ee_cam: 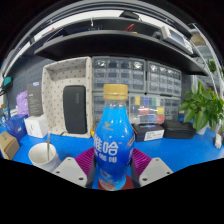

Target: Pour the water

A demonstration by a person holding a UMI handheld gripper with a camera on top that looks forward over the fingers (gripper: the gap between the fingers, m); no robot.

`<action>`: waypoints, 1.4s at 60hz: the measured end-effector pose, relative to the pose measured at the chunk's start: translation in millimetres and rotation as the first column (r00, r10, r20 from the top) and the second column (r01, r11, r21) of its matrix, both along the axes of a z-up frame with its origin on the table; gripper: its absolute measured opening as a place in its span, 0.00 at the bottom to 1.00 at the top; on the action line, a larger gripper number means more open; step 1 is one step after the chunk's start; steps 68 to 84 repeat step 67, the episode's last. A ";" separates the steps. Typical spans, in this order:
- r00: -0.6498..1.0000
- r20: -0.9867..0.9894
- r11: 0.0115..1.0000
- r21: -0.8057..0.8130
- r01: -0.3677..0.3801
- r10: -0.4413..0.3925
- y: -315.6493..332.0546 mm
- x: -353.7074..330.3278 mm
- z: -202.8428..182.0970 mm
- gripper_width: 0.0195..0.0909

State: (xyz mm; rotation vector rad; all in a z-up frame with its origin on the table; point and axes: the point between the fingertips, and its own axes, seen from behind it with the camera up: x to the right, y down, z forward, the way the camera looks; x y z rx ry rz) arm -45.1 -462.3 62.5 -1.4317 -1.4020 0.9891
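Two fingers (pixel 113 172) pinch blue plastic water bottle with orange screw cap (pixel 114 140), magenta pads pressed on its lower body both sides; bottle upright, cap seemingly on. Judgement: uncap before pouring, keep grip firm, tilt slowly over target. Small white cup (pixel 43 153) stands on blue tabletop (pixel 190 153), ahead and to left of bottle, well apart. Green potted plant (pixel 203 105) farther right. Grey drawer cabinet (pixel 135 78) and white pegboard panel (pixel 67 95) behind.
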 end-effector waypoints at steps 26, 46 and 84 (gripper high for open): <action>0.983 0.174 0.998 0.022 0.060 -0.063 -22.0 126.0 -0.3 0.64; 0.998 0.060 0.999 -0.003 0.035 -0.035 -77.3 170.9 115.7 0.65; 0.999 0.022 0.999 -0.020 0.033 -0.033 -95.5 192.0 145.4 0.65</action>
